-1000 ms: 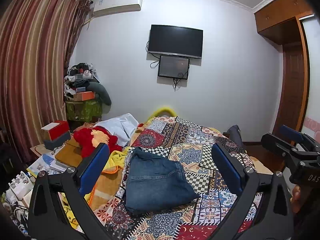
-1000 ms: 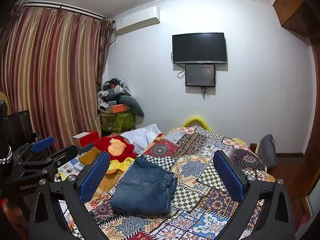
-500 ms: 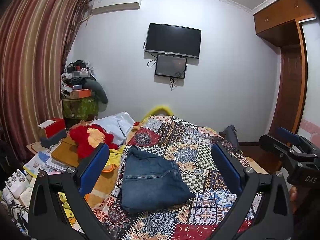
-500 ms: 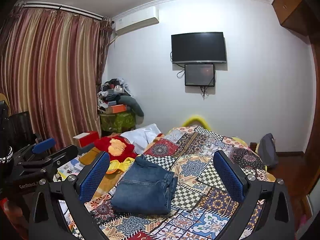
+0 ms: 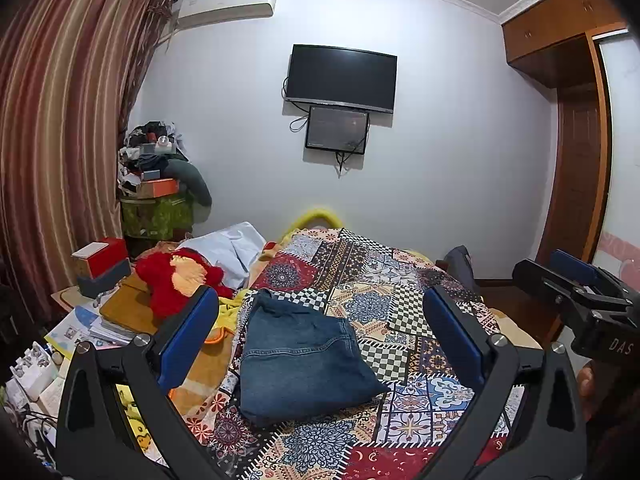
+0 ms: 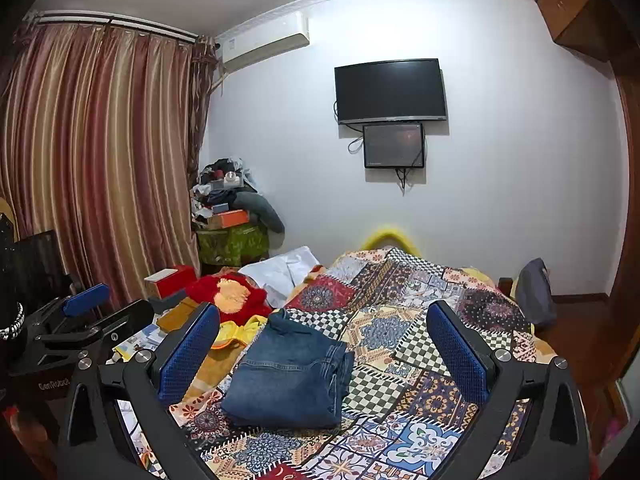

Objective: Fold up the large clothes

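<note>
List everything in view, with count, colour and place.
jeans: 1, blue, folded on the quilt
quilt: 1, patchwork, covers the bed
plush toy: 1, red, left of the jeans
white cloth: 1, behind the toy
TV: 1, black, on the wall
small screen: 1, black, under the TV
air conditioner: 1, white, top of the wall
curtain: 1, striped red, left
left gripper: open, empty, above the jeans
right gripper: open, empty, above the jeans

The left hand-held gripper [image 5: 320, 344] has drifted slightly, shifting the folded jeans [image 5: 300, 360] in its view.
</note>
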Tool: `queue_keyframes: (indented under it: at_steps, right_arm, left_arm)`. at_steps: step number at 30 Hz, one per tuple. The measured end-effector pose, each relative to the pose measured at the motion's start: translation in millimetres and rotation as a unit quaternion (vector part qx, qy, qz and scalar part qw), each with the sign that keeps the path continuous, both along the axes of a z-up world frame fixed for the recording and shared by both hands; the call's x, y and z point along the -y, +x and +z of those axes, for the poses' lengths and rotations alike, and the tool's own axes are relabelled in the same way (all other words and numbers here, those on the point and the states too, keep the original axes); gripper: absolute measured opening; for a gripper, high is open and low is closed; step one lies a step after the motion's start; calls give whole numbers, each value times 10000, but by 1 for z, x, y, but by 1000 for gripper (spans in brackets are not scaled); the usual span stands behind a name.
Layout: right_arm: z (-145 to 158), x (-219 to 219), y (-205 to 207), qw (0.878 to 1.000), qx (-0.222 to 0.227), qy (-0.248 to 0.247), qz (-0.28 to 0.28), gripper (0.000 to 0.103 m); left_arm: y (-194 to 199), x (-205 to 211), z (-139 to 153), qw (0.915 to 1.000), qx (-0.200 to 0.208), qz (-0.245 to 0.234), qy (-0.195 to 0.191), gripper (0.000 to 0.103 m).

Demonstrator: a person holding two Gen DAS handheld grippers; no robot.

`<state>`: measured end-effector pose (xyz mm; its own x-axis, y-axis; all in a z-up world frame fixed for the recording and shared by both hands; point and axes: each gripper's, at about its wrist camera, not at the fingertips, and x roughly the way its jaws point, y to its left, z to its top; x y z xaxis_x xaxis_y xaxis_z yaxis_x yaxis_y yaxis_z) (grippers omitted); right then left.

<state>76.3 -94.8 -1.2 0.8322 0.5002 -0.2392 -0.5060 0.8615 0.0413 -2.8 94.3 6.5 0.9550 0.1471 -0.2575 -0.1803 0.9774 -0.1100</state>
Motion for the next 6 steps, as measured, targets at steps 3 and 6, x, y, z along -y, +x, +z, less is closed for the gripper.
queue_keyframes:
  at_steps: [3, 6]
  right_arm:
    - [0, -1, 0, 10000, -11, 8, 2, 103]
    - [-1, -1, 1, 10000, -21, 6, -4, 103]
  left_arm:
    - [1, 1, 0, 10000, -11, 4, 34, 103]
    - [3, 0, 0, 10000, -24, 14, 14, 103]
